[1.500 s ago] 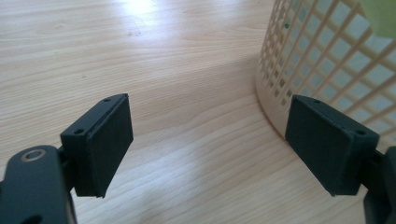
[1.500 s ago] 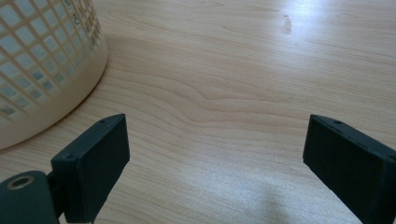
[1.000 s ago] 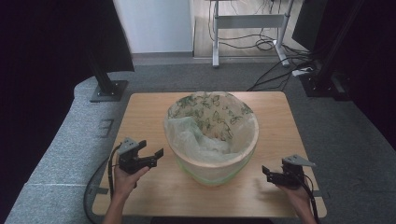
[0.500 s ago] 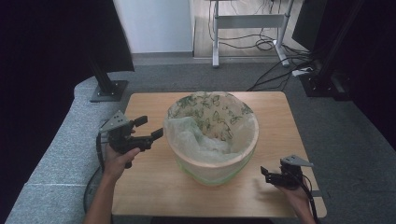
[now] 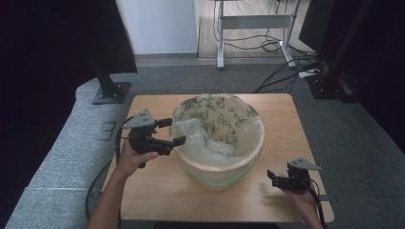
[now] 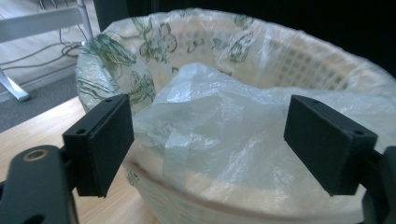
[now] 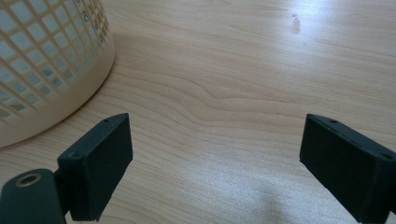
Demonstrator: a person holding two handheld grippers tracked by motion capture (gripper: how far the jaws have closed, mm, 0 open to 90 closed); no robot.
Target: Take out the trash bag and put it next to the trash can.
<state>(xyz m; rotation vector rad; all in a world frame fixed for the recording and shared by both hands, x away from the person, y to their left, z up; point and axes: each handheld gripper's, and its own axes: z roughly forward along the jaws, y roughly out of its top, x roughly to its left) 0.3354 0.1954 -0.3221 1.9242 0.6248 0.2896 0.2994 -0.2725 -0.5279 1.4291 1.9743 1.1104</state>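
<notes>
A cream lattice basket (image 5: 220, 168) stands in the middle of the wooden table (image 5: 282, 119). It is lined with a thin plastic bag printed with green butterflies (image 5: 224, 114), and a loose clear fold (image 5: 193, 131) is bunched inside at the left. My left gripper (image 5: 173, 132) hovers open at the basket's left rim. In the left gripper view, the crumpled clear plastic (image 6: 210, 121) lies ahead between the wide-apart jaws of the left gripper (image 6: 215, 140), not touched. My right gripper (image 5: 273, 179) rests low at the table's front right, open. In the right gripper view, the right gripper (image 7: 215, 158) is over bare wood with the basket wall (image 7: 42, 60) at its left.
A black monitor stand base (image 5: 112, 93) sits on the grey floor left of the table. A metal desk frame (image 5: 253, 28) and cables (image 5: 282, 76) lie beyond the far edge. Bare wood shows in front of the basket (image 5: 200, 202).
My left gripper has risen from the table's front left and moved away and right, up to the basket's left rim. The right gripper has stayed put.
</notes>
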